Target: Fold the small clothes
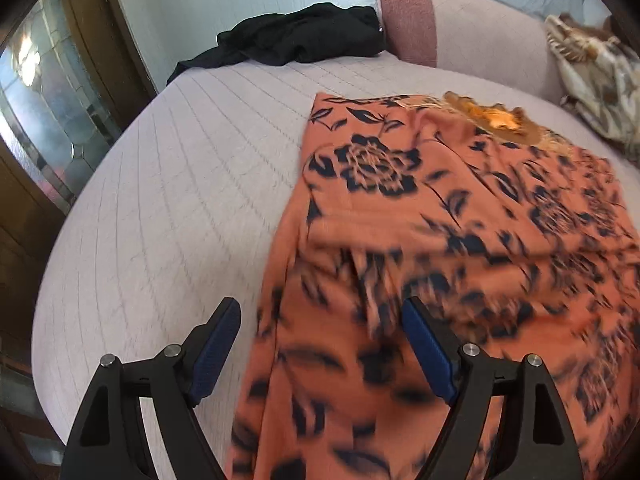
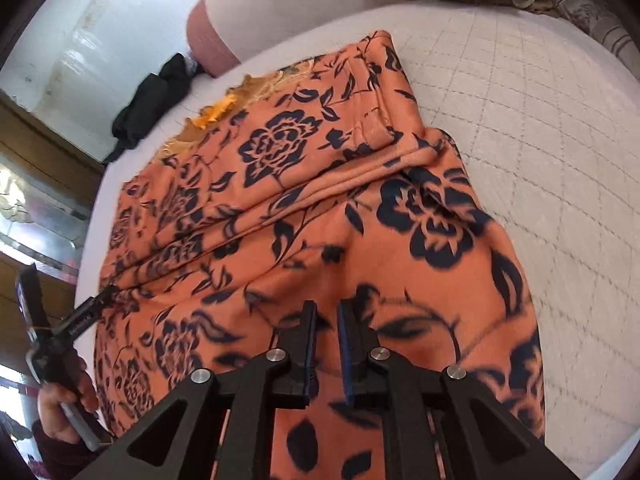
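Orange fabric printed with dark navy roses and leaves: the garment (image 1: pixel 460 216) lies flat on the pale quilted mattress (image 1: pixel 168 200), its body creased by a ridge of soft folds running across the middle. A frilled yellow-orange trim (image 1: pixel 496 118) edges the garment's far end. Your left gripper (image 1: pixel 320 344) hangs over the garment's near left edge with its blue-padded fingers (image 1: pixel 212 354) spread wide, nothing between them. Your right gripper (image 2: pixel 327 350) sits low over the garment's near end, its fingers drawn to a narrow slot; cloth may be caught there, though motion blur leaves that unclear. Beyond the garment, a crumpled black cloth (image 1: pixel 296 42) rests at the mattress's far edge, beside a padded pink bolster (image 1: pixel 408 20). To the garment's far right lies a bunched cream and brown patterned fabric (image 1: pixel 592 80). In the right wrist view, your left hand (image 2: pixel 66 404) grips its tool's handle off the garment's left side.
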